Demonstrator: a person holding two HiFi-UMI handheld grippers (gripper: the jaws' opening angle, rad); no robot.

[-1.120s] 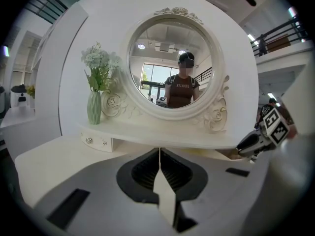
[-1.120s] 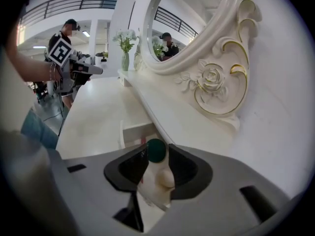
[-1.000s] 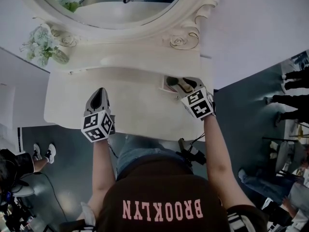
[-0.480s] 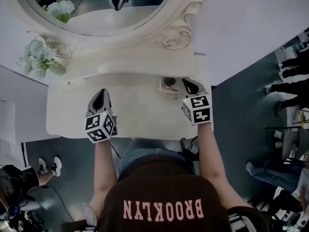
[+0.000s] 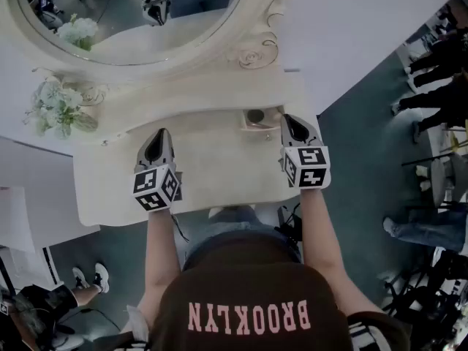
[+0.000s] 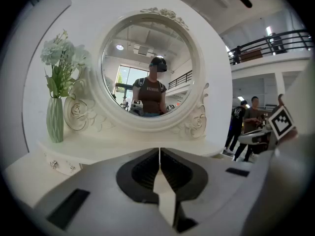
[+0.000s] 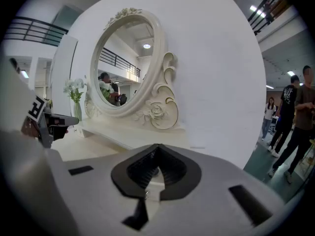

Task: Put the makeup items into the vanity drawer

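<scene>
On the right of the cream vanity's (image 5: 219, 168) raised shelf, a small drawer (image 5: 265, 126) stands open. A dark round makeup item (image 5: 255, 115) lies inside it. My right gripper (image 5: 287, 120) hovers just right of the drawer, shut, with nothing between its jaws (image 7: 158, 146). My left gripper (image 5: 162, 134) hangs over the middle-left of the tabletop, also shut and empty (image 6: 159, 149). No other makeup items show on the tabletop.
An oval mirror (image 5: 131, 20) with carved roses rises behind the shelf. A green vase of pale flowers (image 5: 58, 104) stands at the shelf's left end (image 6: 55, 122). People stand on the floor to the right (image 5: 431, 72). The vanity's front edge is near my body.
The right gripper has risen out of the open drawer to its right side, and its jaws, spread a second ago, are now together. The left gripper has lifted a little and edged forward.
</scene>
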